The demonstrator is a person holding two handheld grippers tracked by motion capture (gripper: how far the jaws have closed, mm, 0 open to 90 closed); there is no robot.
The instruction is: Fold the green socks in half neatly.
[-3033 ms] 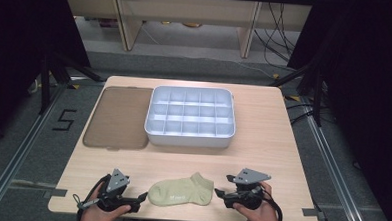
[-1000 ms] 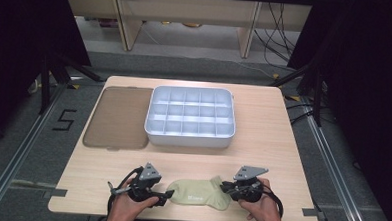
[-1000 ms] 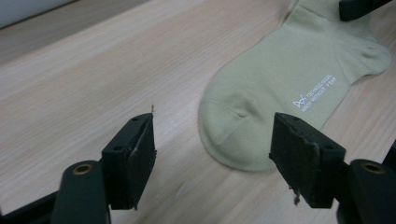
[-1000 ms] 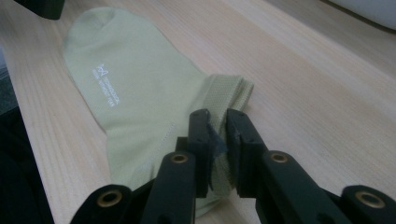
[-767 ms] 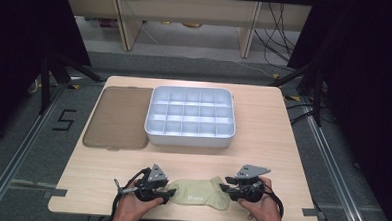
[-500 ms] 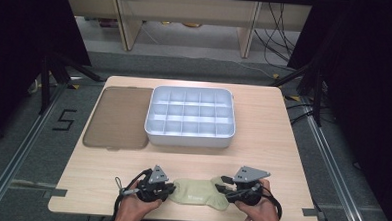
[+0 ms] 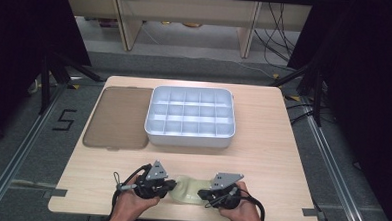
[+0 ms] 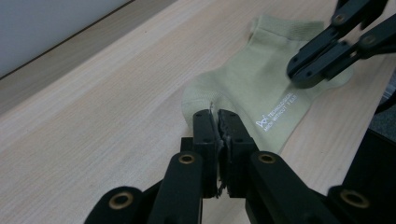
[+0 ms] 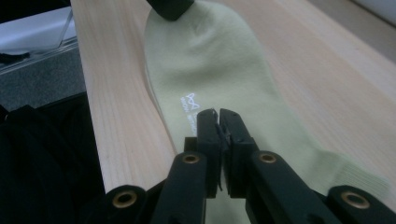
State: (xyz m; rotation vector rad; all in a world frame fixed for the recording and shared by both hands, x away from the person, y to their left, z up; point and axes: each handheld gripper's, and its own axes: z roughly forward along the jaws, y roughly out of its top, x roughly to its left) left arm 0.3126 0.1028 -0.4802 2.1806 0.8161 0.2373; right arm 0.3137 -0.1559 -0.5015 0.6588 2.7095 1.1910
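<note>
A pale green sock [image 7: 188, 190] lies flat near the table's front edge, between my two grippers. My left gripper [image 7: 173, 188] has just closed, and its jaws are shut on the sock's rounded toe end [image 8: 252, 88]; a sliver of cloth shows between the tips [image 8: 217, 114]. My right gripper [image 7: 200, 195] has also just closed. Its jaws [image 9: 218, 114] are pinched on the sock [image 9: 219, 70] partway along, with the ribbed cuff behind them. From the left gripper view the right gripper [image 8: 299, 74] rests on the sock near the cuff.
A white tray [image 7: 188, 140] with several compartments stands mid-table behind the sock. A flat brown lid [image 7: 118, 117] lies to its left. Bare wood [image 7: 271, 164] stretches to the right. The table's front edge runs just under both hands.
The left gripper came in from the left to the sock's end and shut. The right gripper slid left over the sock, so less of the sock shows between the two.
</note>
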